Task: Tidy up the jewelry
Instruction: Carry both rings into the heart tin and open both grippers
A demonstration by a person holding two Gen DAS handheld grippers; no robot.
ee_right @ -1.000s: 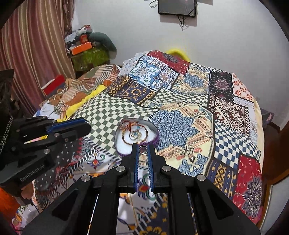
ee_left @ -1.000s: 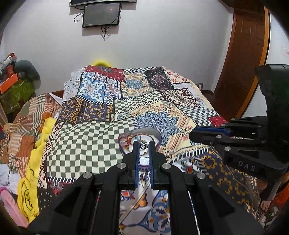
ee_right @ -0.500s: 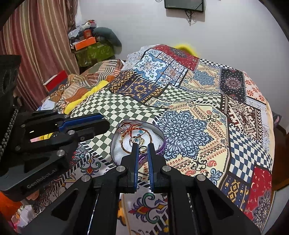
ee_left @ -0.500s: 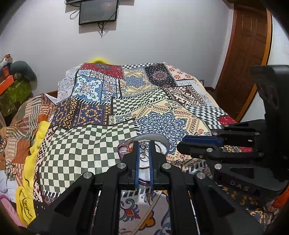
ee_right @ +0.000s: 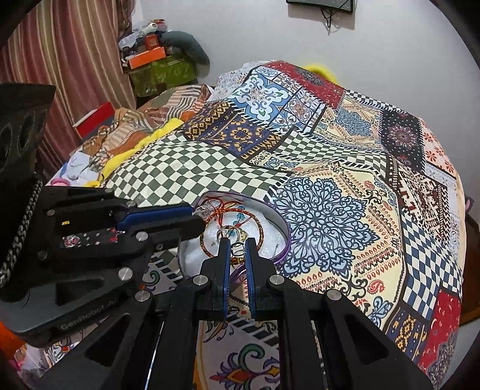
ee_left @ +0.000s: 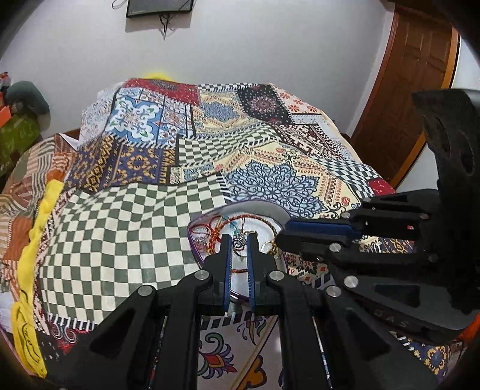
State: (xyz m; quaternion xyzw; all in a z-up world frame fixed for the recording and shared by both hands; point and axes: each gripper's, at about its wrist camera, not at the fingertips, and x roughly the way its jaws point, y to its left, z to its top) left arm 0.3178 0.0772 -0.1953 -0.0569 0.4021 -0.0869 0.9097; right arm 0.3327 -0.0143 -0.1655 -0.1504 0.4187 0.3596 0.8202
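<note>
While a patchwork-print bedspread (ee_left: 246,168) covers the bed below a white wall, both hand-held grippers hang over the clear purple-rimmed jewelry tray (ee_right: 279,222) at six o'clock: left hand-held gripper (ee_left: 239,241) pinches a small beaded trinket (ee_left: 238,239); right hand-held gripper (ee_right: 238,246) pinches a gold ring (ee_right: 238,247).

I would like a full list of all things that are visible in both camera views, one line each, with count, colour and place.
bedspread: one, many-coloured patchwork, covers the bed
dish: one, clear with purple rim, on the bedspread near the gripper tips
jewelry: several pieces, red, orange, gold, inside the dish
screen: one, black, high on the white wall
door: one, brown wood, far side
curtain: one, striped red-brown, beside the bed
green box: one, by the curtain
left gripper: one, black with blue pads, shut, over the dish
right gripper: one, black with blue pads, shut, over the dish
</note>
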